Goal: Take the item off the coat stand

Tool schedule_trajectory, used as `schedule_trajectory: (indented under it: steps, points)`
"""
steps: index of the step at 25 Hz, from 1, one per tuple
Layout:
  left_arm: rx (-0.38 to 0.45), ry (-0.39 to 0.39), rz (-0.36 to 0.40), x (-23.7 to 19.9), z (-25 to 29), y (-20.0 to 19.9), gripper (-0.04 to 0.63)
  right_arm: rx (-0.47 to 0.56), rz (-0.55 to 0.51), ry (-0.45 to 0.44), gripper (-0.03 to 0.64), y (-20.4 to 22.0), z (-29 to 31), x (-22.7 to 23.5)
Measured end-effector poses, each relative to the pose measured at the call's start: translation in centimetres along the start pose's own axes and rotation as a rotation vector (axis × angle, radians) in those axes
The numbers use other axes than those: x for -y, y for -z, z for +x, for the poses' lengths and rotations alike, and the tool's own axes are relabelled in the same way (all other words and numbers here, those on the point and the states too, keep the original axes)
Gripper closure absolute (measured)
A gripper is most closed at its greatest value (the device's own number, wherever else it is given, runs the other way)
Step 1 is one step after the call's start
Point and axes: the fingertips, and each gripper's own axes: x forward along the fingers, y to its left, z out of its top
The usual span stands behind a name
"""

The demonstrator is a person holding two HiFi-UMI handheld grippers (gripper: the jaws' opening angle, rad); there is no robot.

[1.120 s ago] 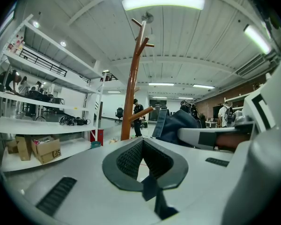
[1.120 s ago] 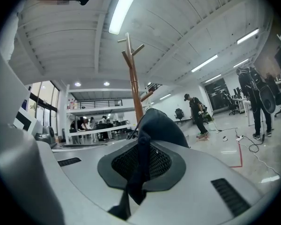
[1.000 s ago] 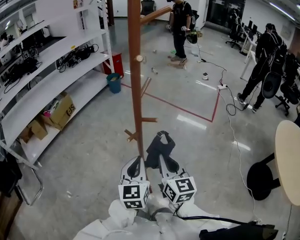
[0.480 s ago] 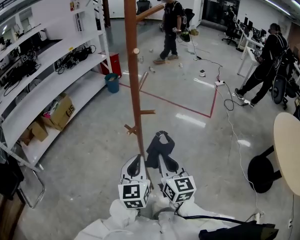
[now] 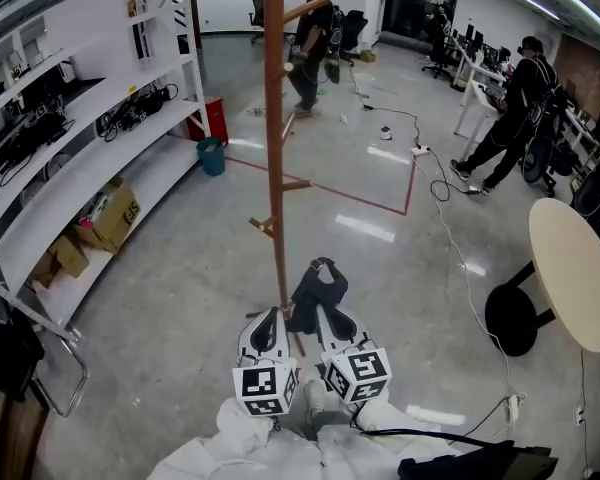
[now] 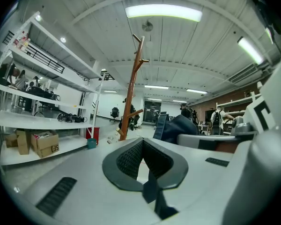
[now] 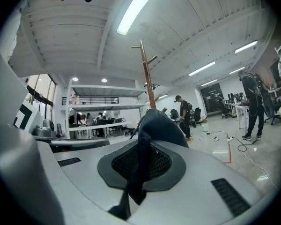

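Note:
The wooden coat stand rises just left of centre in the head view, with short pegs low on its pole. It also stands ahead in the left gripper view and behind the item in the right gripper view. The item, a dark navy bag with a strap loop, hangs just right of the pole, clear of the pegs. My right gripper is shut on its strap, and the bag fills the space past the jaws. My left gripper is beside it, shut and holding nothing, with the bag to its right.
White shelving with cardboard boxes and a blue bin lines the left side. A round table and a black chair base stand at the right. Cables cross the floor. People are working at the back.
Both grippers and the held bag have drawn back from the stand, so its low pegs now sit farther from them. The person at the back has walked left.

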Motion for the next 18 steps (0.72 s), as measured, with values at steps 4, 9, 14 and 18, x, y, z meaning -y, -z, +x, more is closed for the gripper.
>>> schedule_trajectory:
  steps: [4, 9, 14, 18]
  points:
    - [-0.002, 0.013, -0.007, 0.6, -2.9, 0.3, 0.609, -0.008, 0.002, 0.02, 0.592, 0.4, -2.7, -1.5]
    - [-0.009, 0.007, -0.013, 0.7, -5.5, 0.7, 0.609, -0.006, 0.012, 0.034, 0.592, 0.6, -5.1, -2.9]
    - [0.017, 0.0, -0.018, 1.1, -6.5, 0.0, 0.609, -0.017, 0.002, 0.021, 0.592, 0.6, -6.0, -3.7]
    - [0.028, -0.017, -0.023, 1.6, -6.7, -0.2, 0.609, -0.019, -0.012, -0.003, 0.592, 0.5, -6.4, -3.8]
